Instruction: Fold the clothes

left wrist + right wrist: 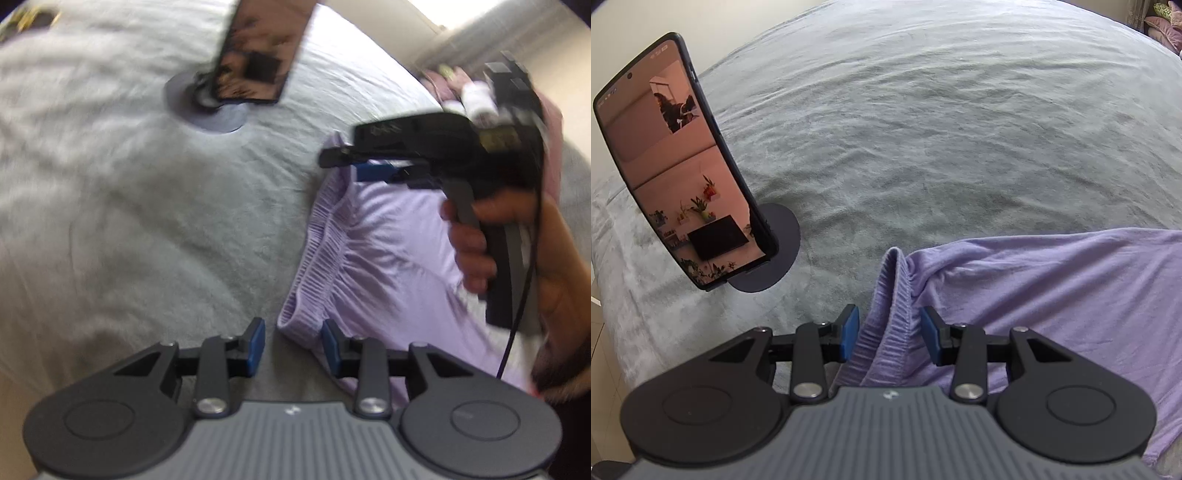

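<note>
In the left wrist view the left gripper (293, 345) points down at the bed (122, 221), its blue-padded fingers (256, 345) apart with a gap between them; the folded corner of the waistband (317, 258) of the lilac shorts (391, 236) pokes into that gap beside the right pad, and bare grey bedspread shows beside the left pad. The pads do not press on the cloth. The shorts lie flat on the bedspread toward the near right of this view, the gathered waistband running away from the gripper as a ribbed ridge. Farther along that ridge the right gripper (338, 162) comes in from the right, held by a hand (480, 243) wrapped round its grey handle, with a black cable hanging beside it; its tip sits at the far end of the waistband. In the right wrist view the right gripper's fingers (851, 334) also stand apart, astride the raised fold of waistband (886, 325), which rises between the pads; whether the pads touch the cloth is hard to tell, but they do not look clamped. The rest of the shorts spreads to the right across the bedspread. Beyond, toward the bed's left edge, a phone (679, 177) stands tilted on a round dark stand (783, 236), its screen lit. Far off at the right, pinkish things lie blurred.
</note>
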